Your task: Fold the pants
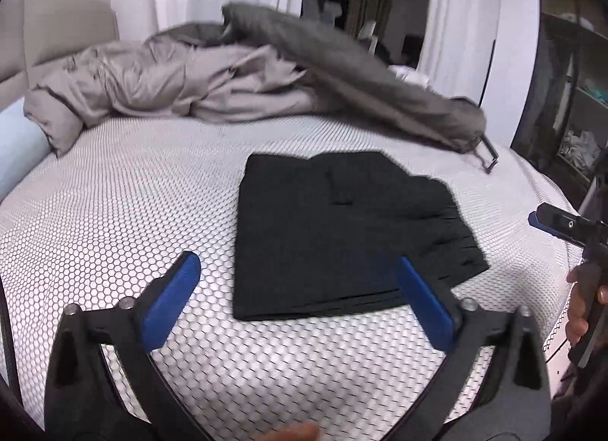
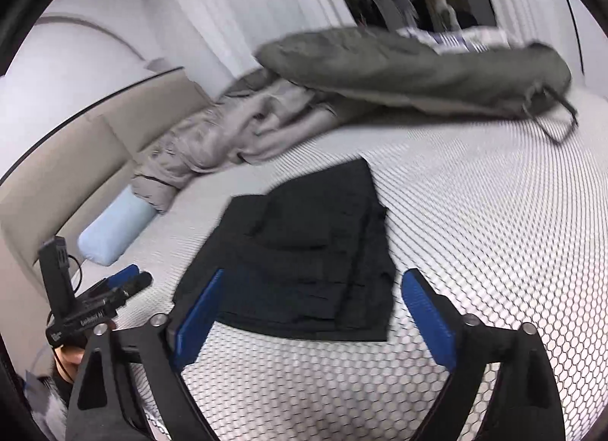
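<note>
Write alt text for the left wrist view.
Folded black pants lie flat on a honeycomb-patterned mattress, just beyond the open, empty left gripper. A grey bedding pile sits behind, and the right gripper shows at the right edge.

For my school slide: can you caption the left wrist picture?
Open left gripper above folded black pants on the honeycomb bed cover.
</note>
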